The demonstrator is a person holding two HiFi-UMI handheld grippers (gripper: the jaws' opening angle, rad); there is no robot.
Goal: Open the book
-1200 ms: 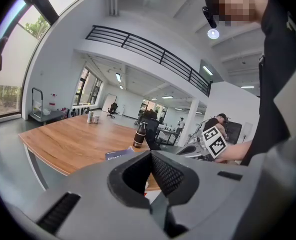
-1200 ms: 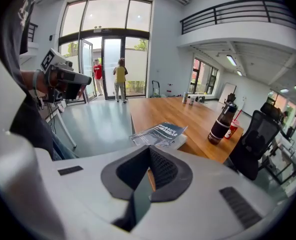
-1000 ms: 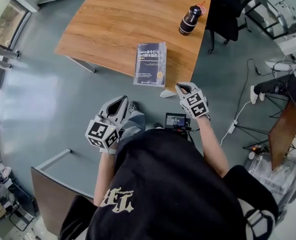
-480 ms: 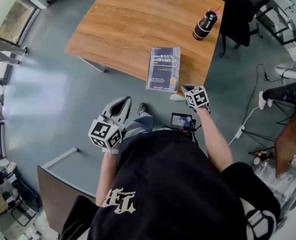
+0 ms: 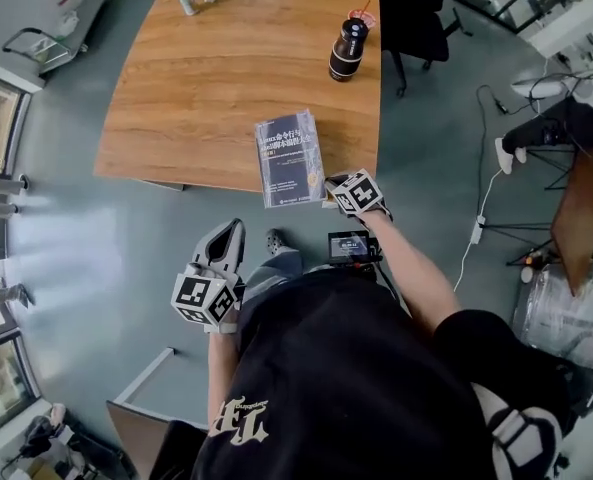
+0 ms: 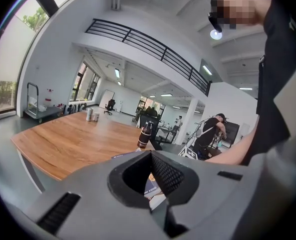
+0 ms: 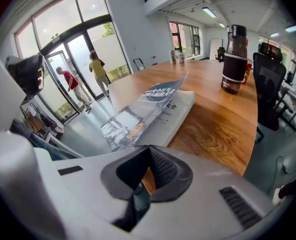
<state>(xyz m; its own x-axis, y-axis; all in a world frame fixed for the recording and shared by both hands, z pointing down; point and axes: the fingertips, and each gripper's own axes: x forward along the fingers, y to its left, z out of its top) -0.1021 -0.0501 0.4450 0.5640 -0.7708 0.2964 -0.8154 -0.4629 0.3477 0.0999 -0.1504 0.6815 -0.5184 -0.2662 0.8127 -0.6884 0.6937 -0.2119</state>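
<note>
Book [image 5: 289, 158]: at the near edge of the surface [image 5: 196, 98], just ahead-left of the right gripper [image 5: 333, 184], front cover raised off the pages. Right gripper: jaws pressed together. Left gripper [image 5: 233, 228]: jaws together, over the floor, short of the edge. Bottle [image 5: 347, 50]: far ahead of the right gripper, bare wood between.

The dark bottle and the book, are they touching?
Apart. The head view shows a wide strip of bare wooden table between the dark bottle and the book.

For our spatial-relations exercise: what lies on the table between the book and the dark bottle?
Nothing: the stretch between the book and the bottle is bare wooden table, as the head view shows.
</note>
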